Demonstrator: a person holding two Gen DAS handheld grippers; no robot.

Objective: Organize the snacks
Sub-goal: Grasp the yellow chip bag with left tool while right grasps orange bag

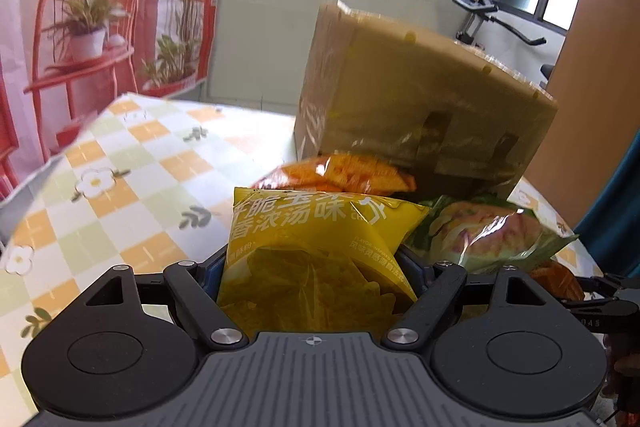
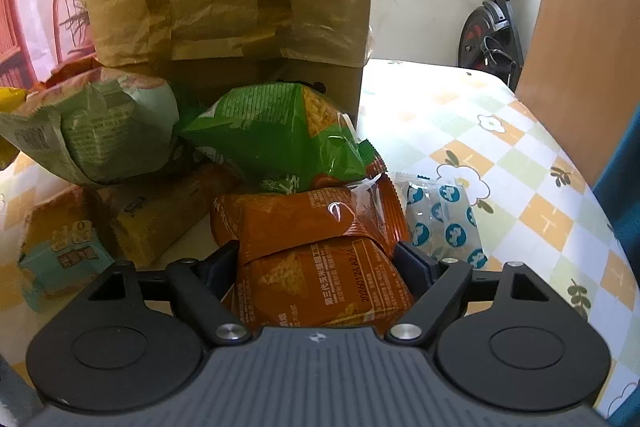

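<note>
Checked yellow, green and white cloth with flower prints covers the table, where a heap of snacks lies before a tall taped brown cardboard box. At the near edge of that heap, the left gripper has its jaws clamped on a glossy yellow chip bag, held above the cloth. Beside it, the right gripper has its jaws pressed on an orange foil snack packet, with a green chip bag stacked behind. A pale blue-dotted sachet lies just right of the orange packet.
</note>
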